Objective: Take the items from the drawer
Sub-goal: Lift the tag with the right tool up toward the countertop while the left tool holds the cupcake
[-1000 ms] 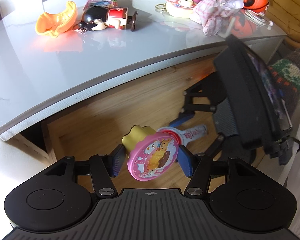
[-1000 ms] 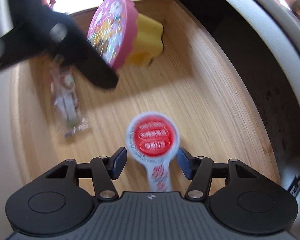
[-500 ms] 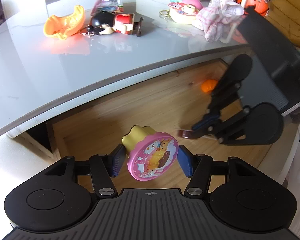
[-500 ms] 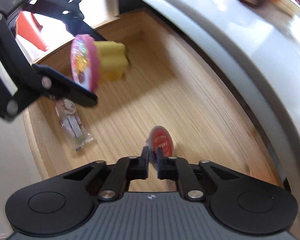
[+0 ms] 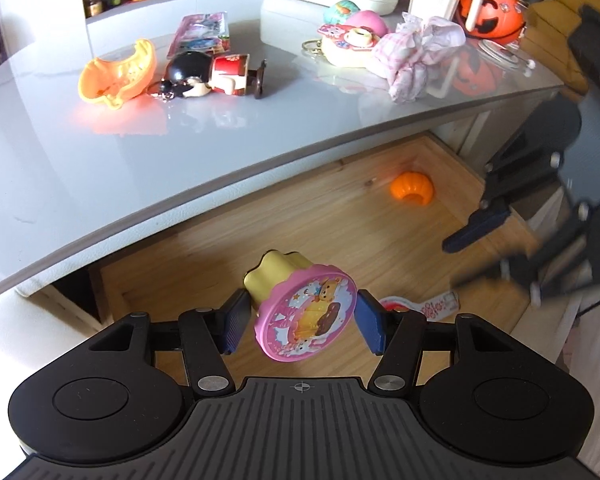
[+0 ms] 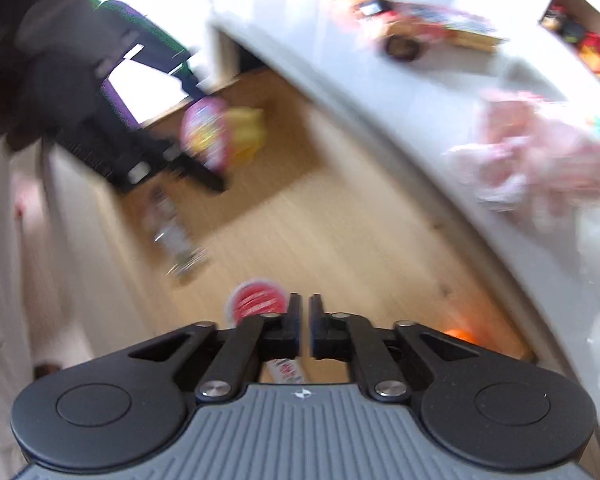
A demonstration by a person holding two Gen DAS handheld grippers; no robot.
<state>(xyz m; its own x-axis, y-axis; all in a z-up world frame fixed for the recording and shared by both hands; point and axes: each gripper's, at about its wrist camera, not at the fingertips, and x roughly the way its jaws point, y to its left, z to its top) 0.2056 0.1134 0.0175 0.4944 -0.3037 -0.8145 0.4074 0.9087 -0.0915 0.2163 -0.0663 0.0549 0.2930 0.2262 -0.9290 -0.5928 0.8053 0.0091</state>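
Note:
The wooden drawer (image 5: 332,216) stands pulled out under a white tabletop. Over its front my left gripper (image 5: 302,316) is shut on a yellow cup toy with a pink picture lid (image 5: 312,328). A red-and-white paddle-shaped item (image 5: 432,304) lies flat on the drawer floor just behind my left gripper's right finger. My right gripper (image 5: 480,252) shows blurred above the drawer's right side. In the blurred right wrist view my right gripper (image 6: 304,312) has its fingers almost together with nothing between them. The paddle's red disc (image 6: 256,304) shows below and left of them.
An orange shell-shaped piece (image 5: 412,192) sits in the drawer's far right corner, and a clear packet (image 6: 176,236) lies near its front wall. The tabletop (image 5: 220,144) carries an orange toy (image 5: 116,76), a doll (image 5: 212,72), pink cloth (image 5: 416,56) and a pumpkin bucket (image 5: 492,12).
My right gripper shut on the paddle, then swung up and right; the paddle now lies on the drawer floor. My left gripper rose a little with the cup toy.

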